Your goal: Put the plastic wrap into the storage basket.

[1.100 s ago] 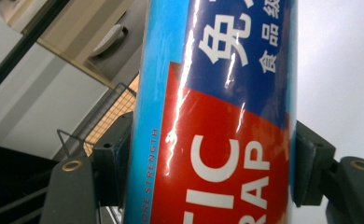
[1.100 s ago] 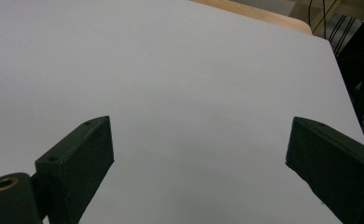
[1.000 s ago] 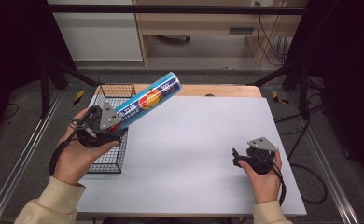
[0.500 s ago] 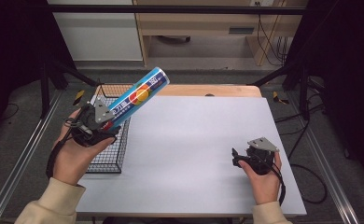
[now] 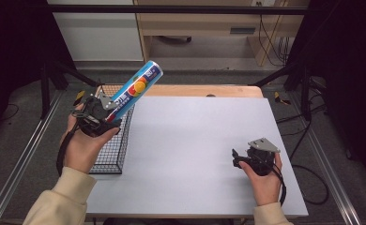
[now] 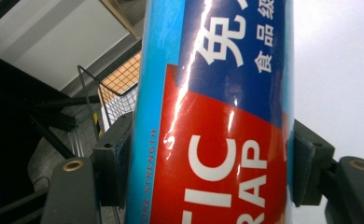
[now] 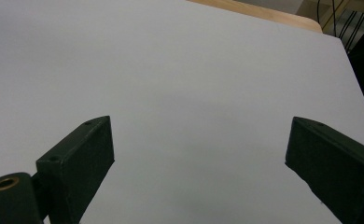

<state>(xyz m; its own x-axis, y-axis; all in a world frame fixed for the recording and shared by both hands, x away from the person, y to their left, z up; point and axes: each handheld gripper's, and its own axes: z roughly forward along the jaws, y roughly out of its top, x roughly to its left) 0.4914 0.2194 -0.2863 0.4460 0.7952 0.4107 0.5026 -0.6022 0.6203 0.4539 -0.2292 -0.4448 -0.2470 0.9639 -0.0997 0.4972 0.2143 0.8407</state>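
Gripping a blue tube of plastic wrap, the left gripper is held above the wire basket at the left edge of the surface. The tube is tilted, its far end raised up and away from the person. In the left gripper view the jaws are pressed against both sides of the tube, across its red label band. The right gripper is held low over the near right part of the surface, well apart from the tube. In the right gripper view its jaws are spread wide, with nothing between them but bare surface.
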